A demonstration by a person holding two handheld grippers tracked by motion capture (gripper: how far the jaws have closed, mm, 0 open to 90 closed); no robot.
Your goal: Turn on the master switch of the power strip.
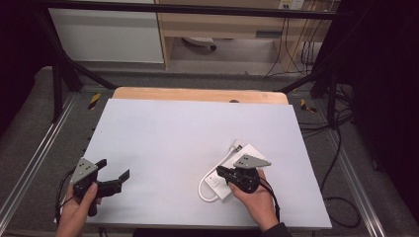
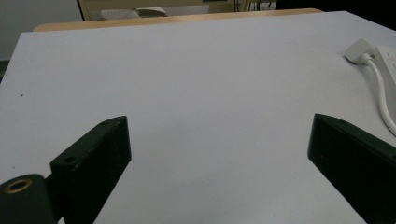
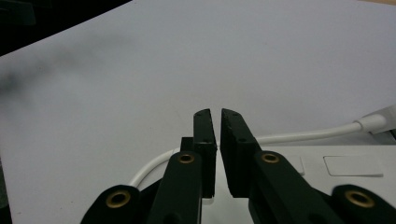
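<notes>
Left hand-held gripper (image 1: pixel 114 174) at 8 o'clock on the bench (image 1: pixel 163 143), jaws spread wide, empty. Right hand-held gripper (image 1: pixel 221 171) at 5 o'clock, jaws nearly closed, gripping nothing, hovering over the white power strip (image 1: pixel 220 185) with its looped cable (image 1: pixel 203 183).

A power strip (image 1: pixel 232 173) with its cable (image 1: pixel 203 186) lies on the table (image 1: pixel 173 138), toward the near right.

**A lab test bench**

We see a lab or workshop: a black metal frame (image 1: pixel 59 54) rings a white-topped table (image 1: pixel 163 133) mid-frame, cables (image 1: pixel 341 148) trail over grey floor at right, and a pale wooden cabinet (image 1: pixel 222 24) stands at the top, with wall sockets (image 1: pixel 291 4) above it.
</notes>
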